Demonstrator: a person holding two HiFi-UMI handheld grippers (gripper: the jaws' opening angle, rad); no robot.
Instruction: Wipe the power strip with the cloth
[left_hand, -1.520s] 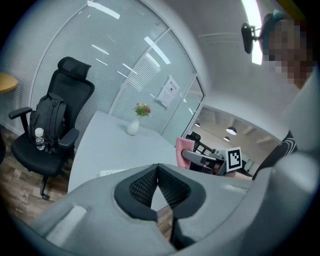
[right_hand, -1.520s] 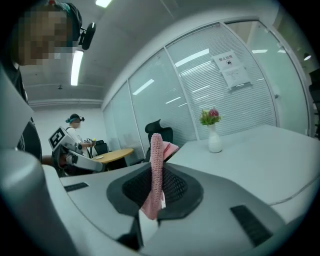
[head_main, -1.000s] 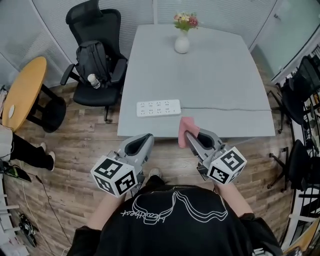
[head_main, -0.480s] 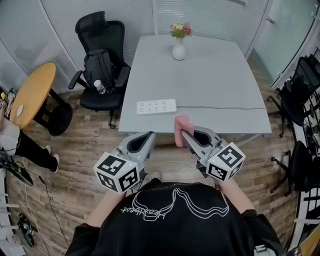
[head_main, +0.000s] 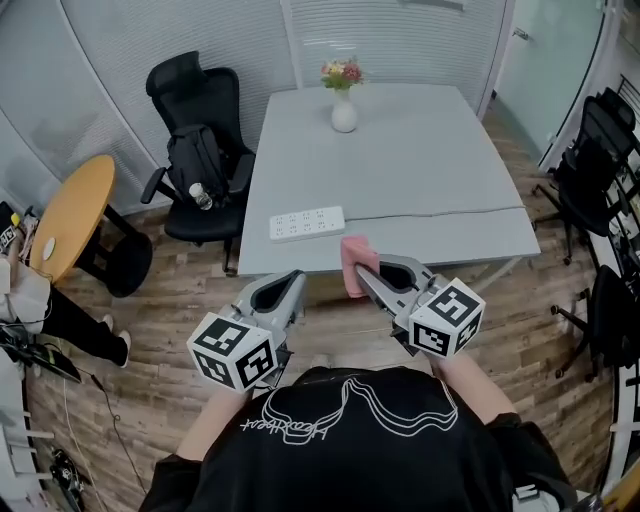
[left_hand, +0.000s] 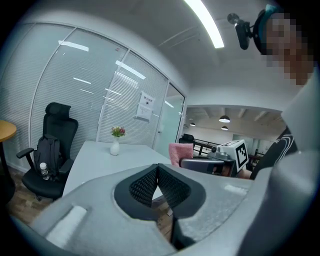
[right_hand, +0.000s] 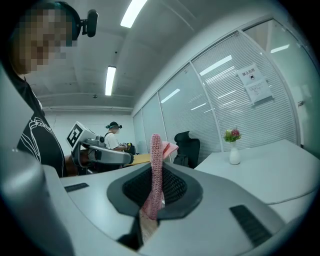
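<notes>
Wood-plank floor (head_main: 150, 330): brown boards, all round the furniture.

Pale grey rectangular table (head_main: 420, 170): fills the middle of the head view, with its near edge just ahead of both grippers.

Black high-backed office chair (head_main: 190, 85): at the table's left side. A black backpack (head_main: 195, 160) sits on its seat.

Round yellow-wood side table (head_main: 65, 215): far left, well apart from the grey table.

Left gripper (head_main: 295, 278) (left_hand: 157, 169): grey body with a marker cube, held off the near table edge over the floor. The ribbed black pads are pressed together at the tips with nothing between them.

Right gripper (head_main: 360, 272) (right_hand: 156, 172): beside the left one, pointing toward the table. Its jaws are clamped on the pink knitted cloth (head_main: 352, 258) (right_hand: 155, 165). The cloth stands on edge between the pads, and its free part rises past the tips.

White oblong plastic power strip (head_main: 306, 223): lies flat on the grey table near the near-left corner, long side along the table edge. A thin pale cable (head_main: 450, 213) runs from its right end across the tabletop to the right.

The cloth is near the strip, on its near-right side in the head view. The two do not touch.

White round vase with pink and yellow flowers (head_main: 343, 110) (right_hand: 234, 152): upright at the far end of the table, well apart from the strip.
</notes>
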